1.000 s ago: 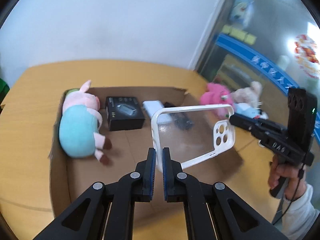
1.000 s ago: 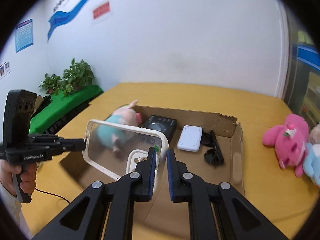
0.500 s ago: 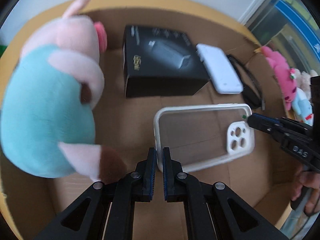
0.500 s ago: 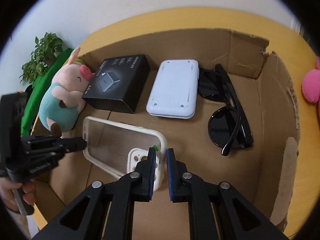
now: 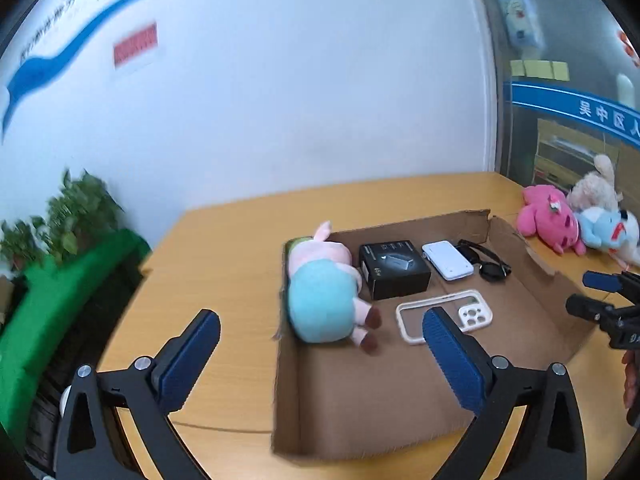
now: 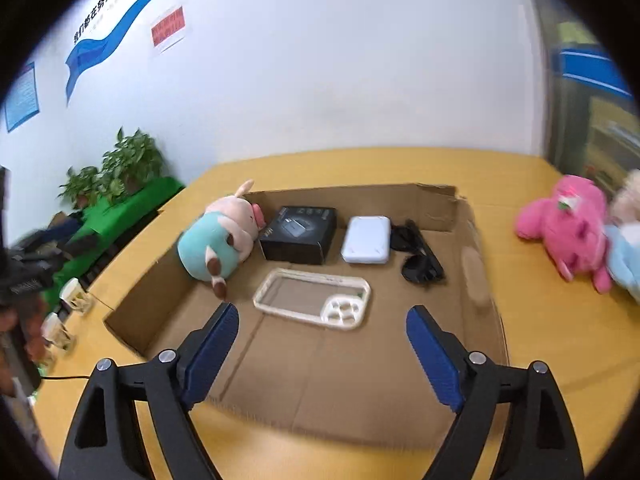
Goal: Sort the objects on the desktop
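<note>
From the left wrist, the left gripper (image 5: 320, 344) has just been opening; its jaws are spread wide with nothing between them. The phone case (image 5: 444, 316) lies flat in the cardboard box (image 5: 532, 252), ahead and a bit right, beside the pig toy (image 5: 324, 300).

From the right wrist, the right gripper (image 6: 322, 344) has also just been opening and holds nothing. The phone case (image 6: 312, 296) lies straight ahead, its long side running left to right. It is clear with a cream rim.
</note>
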Demonstrator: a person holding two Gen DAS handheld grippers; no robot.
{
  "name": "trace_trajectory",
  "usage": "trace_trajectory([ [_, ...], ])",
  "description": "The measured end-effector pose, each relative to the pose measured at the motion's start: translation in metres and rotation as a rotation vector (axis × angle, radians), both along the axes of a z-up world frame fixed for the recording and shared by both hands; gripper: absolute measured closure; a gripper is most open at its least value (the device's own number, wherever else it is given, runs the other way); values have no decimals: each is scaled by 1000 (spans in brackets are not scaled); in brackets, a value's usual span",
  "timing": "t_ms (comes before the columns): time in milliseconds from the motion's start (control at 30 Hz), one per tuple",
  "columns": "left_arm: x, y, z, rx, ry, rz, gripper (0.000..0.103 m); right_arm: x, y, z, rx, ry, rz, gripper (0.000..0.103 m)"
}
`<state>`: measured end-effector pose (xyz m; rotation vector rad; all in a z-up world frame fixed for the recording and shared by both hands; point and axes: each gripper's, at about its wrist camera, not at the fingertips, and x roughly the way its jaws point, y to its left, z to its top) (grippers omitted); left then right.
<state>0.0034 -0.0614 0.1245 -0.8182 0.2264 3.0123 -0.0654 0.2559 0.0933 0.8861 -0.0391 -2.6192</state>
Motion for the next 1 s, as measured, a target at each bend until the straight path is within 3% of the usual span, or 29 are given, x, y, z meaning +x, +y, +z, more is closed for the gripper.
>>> trace_trajectory([
  [167,8,22,-54,61,-14,10,1,26,-17,-48,79,83,-55,17],
  [300,6,33,-98,135,13,86,1,31,-20,-63,96,143,-94,17],
  [400,6,37,-117,120,45,127,1,36,-18,-66,83,182,-109,16],
  [500,9,43,-125,62,90,135,0,36,-16,-70,74,203,-110,13],
  [900,6,41,-123,68,79,117,0,36,-16,-72,69,207,-114,8],
  [933,5,41,-124,66,74,117,0,35,-16,-72,70,204,-118,1],
  [1000,6,42,-124,65,74,117,0,33,-15,-73,69,197,-125,0],
])
